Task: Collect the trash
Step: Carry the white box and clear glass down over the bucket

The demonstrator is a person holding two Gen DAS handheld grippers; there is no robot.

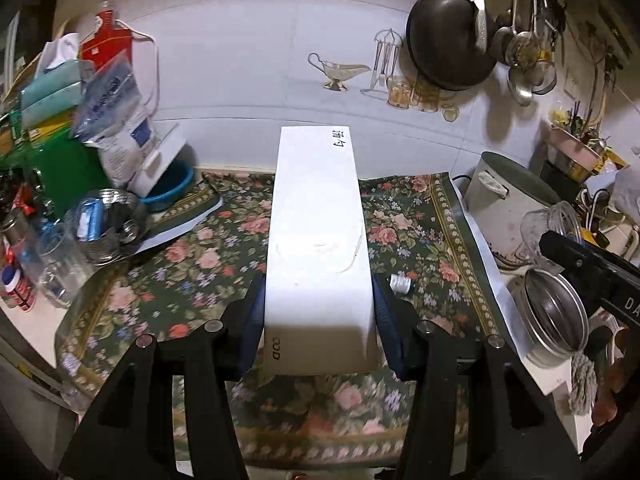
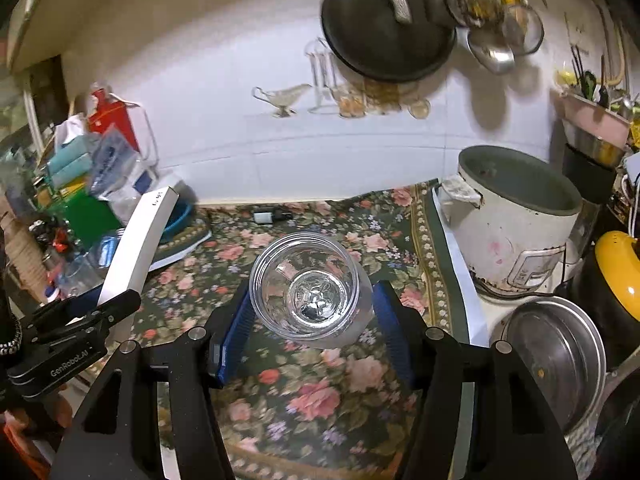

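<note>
1. The long white cardboard box [image 1: 318, 248] sits clamped between the blue pads of the left gripper [image 1: 320, 332]; its near end lies between the fingers and the rest runs forward, away from the camera, raised above the floral tablecloth [image 1: 192, 280].
2. The clear plastic cup [image 2: 310, 286] is pinched between the blue pads of the right gripper [image 2: 312, 320], its open mouth facing the camera and its base pointing away, also held above the cloth.
3. The right wrist view shows the box from the side, tilted upward at the left, with the left gripper's black body below it; the left wrist view shows only the box's broad top face.
4. The left wrist view catches the right gripper's black body and the cup's rim at its right edge, and a small silver-capped bottle [image 1: 400, 283] lying on the cloth just beside the box.
5. The right wrist view alone shows a small dark dropper bottle [image 2: 272, 216] lying on the cloth near the wall.
6. The box is plain white, with black handwriting at its far end and printed letters at its near end. The cup is transparent, empty, with a ridged base.
</note>
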